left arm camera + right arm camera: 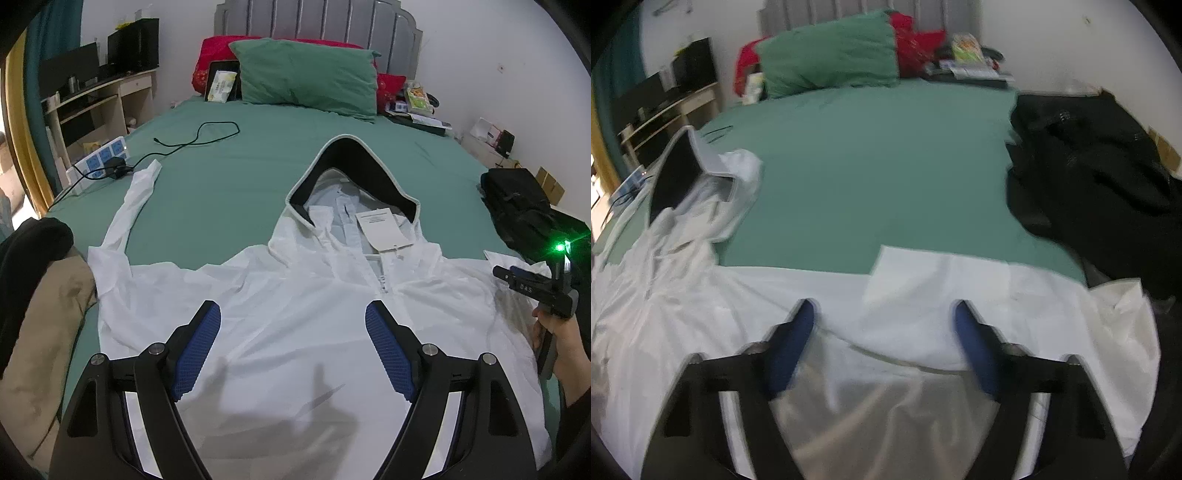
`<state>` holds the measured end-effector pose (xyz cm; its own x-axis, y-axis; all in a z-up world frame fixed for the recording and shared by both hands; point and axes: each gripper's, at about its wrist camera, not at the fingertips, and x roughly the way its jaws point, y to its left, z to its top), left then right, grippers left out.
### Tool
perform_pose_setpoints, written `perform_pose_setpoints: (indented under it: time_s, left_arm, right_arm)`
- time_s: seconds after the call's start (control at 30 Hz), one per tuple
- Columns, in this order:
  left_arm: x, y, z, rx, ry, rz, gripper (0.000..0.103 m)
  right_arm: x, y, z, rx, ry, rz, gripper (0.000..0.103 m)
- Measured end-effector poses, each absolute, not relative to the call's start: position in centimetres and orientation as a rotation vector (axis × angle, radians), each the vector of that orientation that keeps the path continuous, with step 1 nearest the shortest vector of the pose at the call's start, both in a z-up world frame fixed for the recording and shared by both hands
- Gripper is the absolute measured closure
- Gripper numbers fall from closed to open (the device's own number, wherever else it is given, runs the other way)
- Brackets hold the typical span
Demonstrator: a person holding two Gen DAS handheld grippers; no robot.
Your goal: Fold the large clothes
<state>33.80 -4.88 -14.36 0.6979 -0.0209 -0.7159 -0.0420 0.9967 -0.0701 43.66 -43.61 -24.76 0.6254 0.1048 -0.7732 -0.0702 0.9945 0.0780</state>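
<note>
While the white hooded jacket (295, 295) lies spread front-up across the near part of the green bed sheet (236, 177), the left gripper (293, 350) hovers above its chest with both blue pads wide apart and nothing between them. The jacket's hood (351, 173), dark inside with a pale edge, points toward the green pillow (306, 77) at the headboard, and a white paper tag (376, 229) rests at the neck opening above the zip. One sleeve (129, 206) stretches away toward a power strip (107, 158) and a black cable (199, 136) at the bed's edge.

At the right margin of the left wrist view, a hand (561, 339) holds the right gripper (524, 280), seen side-on with a green light glowing on it. In the blurred right wrist view, the right gripper (884, 347) stands released: its jaws are parted over the jacket's (849, 369) fabric, the pads not pressing on it. A flat fold of white cloth (938, 273) lies just beyond the fingers. A black bag (1100, 177) sits on the bed's far right side, near the jacket's edge.
</note>
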Motion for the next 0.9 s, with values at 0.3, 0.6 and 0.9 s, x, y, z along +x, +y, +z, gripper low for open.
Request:
perform_pose_setpoints:
  time_s: [0.3, 0.6, 0.9]
  left_arm:
    - [33.8, -3.1, -13.7, -0.071, 0.786, -0.005, 0.019]
    - [34.4, -0.4, -13.9, -0.058, 0.787, -0.051, 0.019]
    - [33.9, 6.0, -13.8, -0.129, 0.744, 0.021, 0.019]
  right_arm:
    - [42.4, -45.4, -22.0, 0.013, 0.808, 0.047, 0.097]
    - [39.0, -39.0, -14.0, 0.041, 0.679, 0.166, 0.096]
    - [37.2, -25.0, -15.3, 0.014, 0.735, 0.312, 0.097]
